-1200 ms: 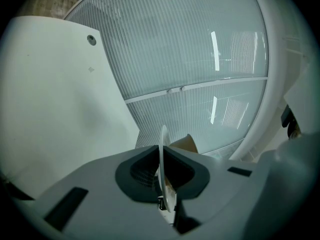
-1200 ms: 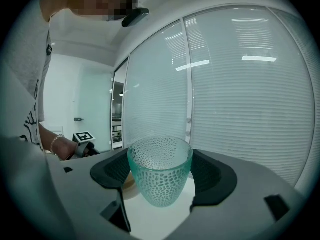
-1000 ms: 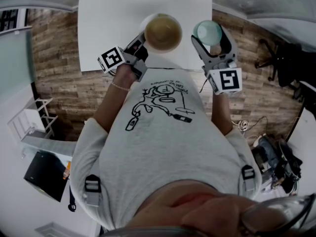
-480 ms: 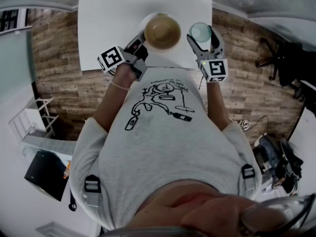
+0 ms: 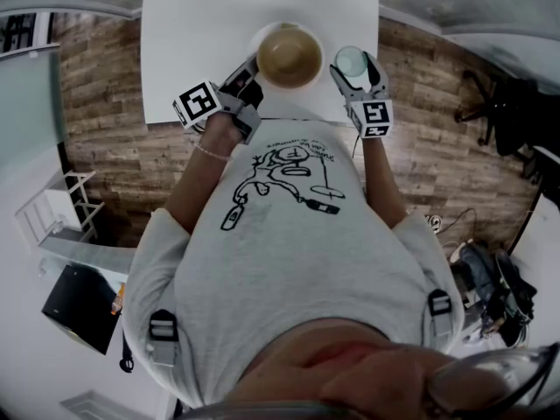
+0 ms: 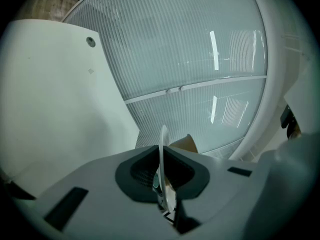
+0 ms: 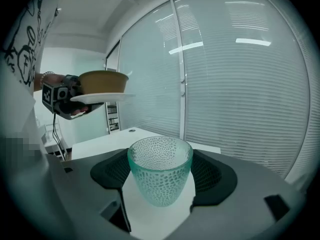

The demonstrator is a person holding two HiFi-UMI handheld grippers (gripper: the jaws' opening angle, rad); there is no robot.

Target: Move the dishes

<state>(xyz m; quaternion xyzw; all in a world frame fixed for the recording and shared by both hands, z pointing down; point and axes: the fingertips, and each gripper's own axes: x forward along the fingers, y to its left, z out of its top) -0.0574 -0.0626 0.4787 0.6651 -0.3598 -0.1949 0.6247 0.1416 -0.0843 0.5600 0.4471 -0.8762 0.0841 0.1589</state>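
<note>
My left gripper (image 5: 249,77) is pinched tight on the thin rim of a round white plate (image 5: 256,36). The plate is smooth and lies flat, sticking out away from me over the white table (image 5: 201,33). A brown bowl (image 5: 287,55) sits on the plate with its open side up. It is round and plain, with a dull, smooth look. My right gripper (image 5: 357,77) is squeezing a glass cup (image 7: 160,171) between its two dark pads. The cup is blue-green and see-through, and its wall is covered in little bumps like pebbles. It is wide at the top and narrower at the bottom. It stands straight up, mouth to the ceiling, so its long way runs up and down. From the head view the cup is just beside the bowl, to its right, above the near part of the table. I cannot tell if it touches the table. Each gripper has a cube with black and white squares on it. I see no words I can read on the dishes.
</note>
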